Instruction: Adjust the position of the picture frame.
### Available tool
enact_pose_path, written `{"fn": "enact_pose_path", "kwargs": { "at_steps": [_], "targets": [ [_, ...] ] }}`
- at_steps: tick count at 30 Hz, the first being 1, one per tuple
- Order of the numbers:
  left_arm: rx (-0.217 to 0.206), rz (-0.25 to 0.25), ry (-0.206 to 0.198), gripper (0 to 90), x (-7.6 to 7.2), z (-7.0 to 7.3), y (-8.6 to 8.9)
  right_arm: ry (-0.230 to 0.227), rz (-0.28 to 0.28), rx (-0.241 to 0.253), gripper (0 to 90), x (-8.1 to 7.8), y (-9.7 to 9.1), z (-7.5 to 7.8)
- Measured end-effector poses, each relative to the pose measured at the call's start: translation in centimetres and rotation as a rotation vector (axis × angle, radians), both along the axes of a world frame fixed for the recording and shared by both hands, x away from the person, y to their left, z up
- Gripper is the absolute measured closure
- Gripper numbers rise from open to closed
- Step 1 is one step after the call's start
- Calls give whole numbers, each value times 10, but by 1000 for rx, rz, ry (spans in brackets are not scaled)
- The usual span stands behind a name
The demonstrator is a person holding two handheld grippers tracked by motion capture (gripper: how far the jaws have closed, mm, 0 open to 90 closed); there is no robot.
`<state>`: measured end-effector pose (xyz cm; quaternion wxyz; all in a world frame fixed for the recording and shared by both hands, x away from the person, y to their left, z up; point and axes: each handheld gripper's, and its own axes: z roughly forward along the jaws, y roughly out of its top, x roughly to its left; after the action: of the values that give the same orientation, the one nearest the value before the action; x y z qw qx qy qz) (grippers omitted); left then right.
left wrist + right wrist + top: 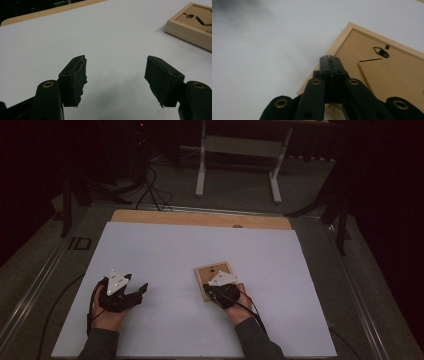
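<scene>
Right tool (pixel 330 58) pinched shut over pale wooden frame (pixel 387 75), face-down, hanger showing; left tool (pixel 116 75) wide.

Wooden picture frame (pixel 212 272), face-down, flat

Pale raw-wood picture frame (pixel 325 58), face down: smooth matt rim, brown fibreboard backing, small black metal hanger (pixel 381 52). White matt paper-like sheet (pixel 200 245) over a light wooden tabletop (pixel 200 218). Black matt plastic left gripper (pixel 116 75): worn, ragged rubbery pads (pixel 77 75).
</scene>
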<state>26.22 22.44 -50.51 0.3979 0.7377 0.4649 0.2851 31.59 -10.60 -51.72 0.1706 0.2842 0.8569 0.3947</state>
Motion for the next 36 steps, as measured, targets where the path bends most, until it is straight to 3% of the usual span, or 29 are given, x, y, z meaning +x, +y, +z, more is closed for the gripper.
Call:
{"fn": "enact_pose_path", "kwargs": {
  "at_steps": [9, 17, 21, 29, 36],
  "targets": [
    [2, -2, -1, 336, 0, 0, -1, -36, -128, 55, 897, 12, -35, 16],
    [0, -2, -1, 336, 0, 0, -1, -6, -229, 66, 898, 21, -63, 12],
    [-3, -1, -3, 336, -1, 1, 0, 5, -251, 43, 898, 21, -67, 7],
    [-6, -1, -7, 336, -1, 1, 1, 11, -283, 45, 898, 20, -77, 6],
    [-6, -1, -7, 336, -1, 1, 1, 60, -306, 32, 897, 20, -85, 0]
  ]
}}
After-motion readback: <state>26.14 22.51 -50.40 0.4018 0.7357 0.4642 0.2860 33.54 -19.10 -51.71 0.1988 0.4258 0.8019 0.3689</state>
